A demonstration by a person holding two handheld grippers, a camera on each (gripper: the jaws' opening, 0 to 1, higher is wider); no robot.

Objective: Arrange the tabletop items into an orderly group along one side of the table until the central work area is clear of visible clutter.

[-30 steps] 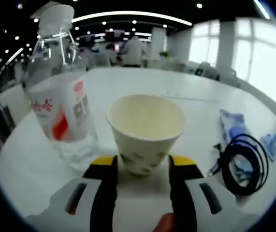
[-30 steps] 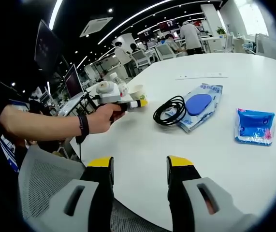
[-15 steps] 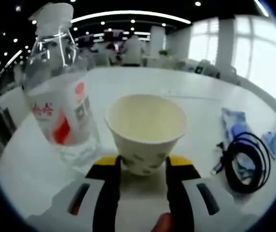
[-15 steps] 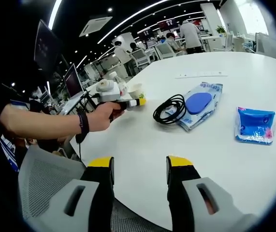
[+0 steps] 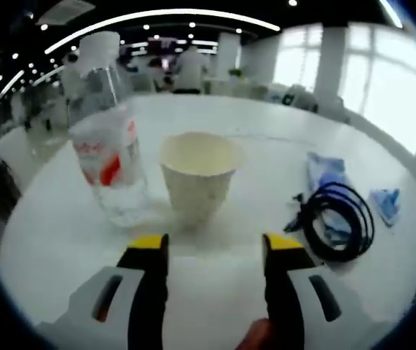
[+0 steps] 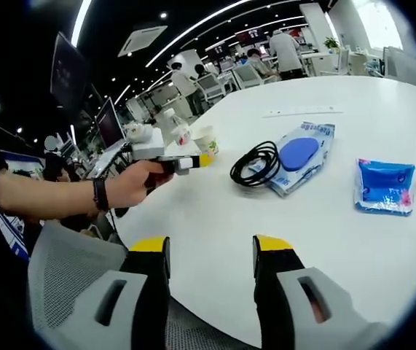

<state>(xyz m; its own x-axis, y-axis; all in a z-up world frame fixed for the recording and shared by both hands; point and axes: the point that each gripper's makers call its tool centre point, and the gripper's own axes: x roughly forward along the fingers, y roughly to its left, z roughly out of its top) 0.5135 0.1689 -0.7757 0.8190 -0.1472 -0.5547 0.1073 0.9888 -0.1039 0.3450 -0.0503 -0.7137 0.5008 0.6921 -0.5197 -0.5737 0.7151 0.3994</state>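
In the left gripper view a cream paper cup [image 5: 196,175] stands on the white table [image 5: 62,240], right beside a clear water bottle [image 5: 111,149] with a red label. My left gripper [image 5: 216,248] is open, a little short of the cup with nothing between its jaws. A coiled black cable [image 5: 336,221] lies to the right, partly on a blue wipes pack [image 5: 324,175]. In the right gripper view my right gripper [image 6: 211,251] hangs open over the table's near edge. The left gripper [image 6: 186,162], held in a hand, points at the cup [image 6: 207,139] and the bottle [image 6: 173,125].
A small blue tissue pack [image 6: 385,187] lies right of the wipes pack [image 6: 301,157] and the cable [image 6: 256,165]. A flat white strip [image 6: 302,112] lies farther back. A grey mesh chair [image 6: 69,292] stands at the near edge. Desks, monitors and people fill the room behind.
My left gripper has let go of the paper cup, opened and drawn back from it. The cup now stands on the table beside the bottle. The right gripper has stayed put.
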